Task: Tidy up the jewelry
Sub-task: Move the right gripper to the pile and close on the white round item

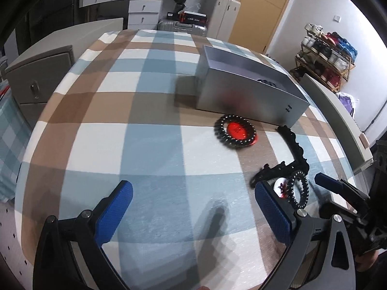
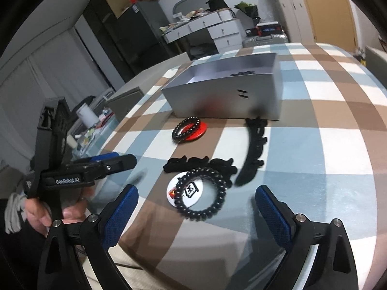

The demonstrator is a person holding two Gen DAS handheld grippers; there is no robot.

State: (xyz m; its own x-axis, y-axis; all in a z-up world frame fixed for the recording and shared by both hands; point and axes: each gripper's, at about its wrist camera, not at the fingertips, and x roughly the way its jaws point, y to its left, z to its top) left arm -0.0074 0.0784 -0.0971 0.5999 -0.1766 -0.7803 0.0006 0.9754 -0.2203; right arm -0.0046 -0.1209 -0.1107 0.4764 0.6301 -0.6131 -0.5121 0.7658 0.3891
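A silver open box point(image 1: 246, 91) point(image 2: 225, 96) stands on the checked tablecloth with dark beads inside point(image 2: 241, 73). In front of it a black bead bracelet lies on a red disc point(image 1: 238, 130) point(image 2: 191, 130). A second black bead bracelet point(image 2: 200, 193) point(image 1: 298, 188) lies on a white disc point(image 2: 185, 193). A long black carved chain piece point(image 2: 254, 149) point(image 1: 295, 147) curves beside them. My left gripper point(image 1: 193, 207) is open and empty, left of the near bracelet. My right gripper point(image 2: 196, 210) is open, straddling the near bracelet just above the table.
The left gripper also shows in the right wrist view point(image 2: 106, 163), at the table's left edge. Grey cabinets point(image 1: 41, 77) stand beside the table. A white drawer unit point(image 1: 142, 2), a suitcase point(image 1: 183, 26) and a shoe rack point(image 1: 324, 55) stand beyond.
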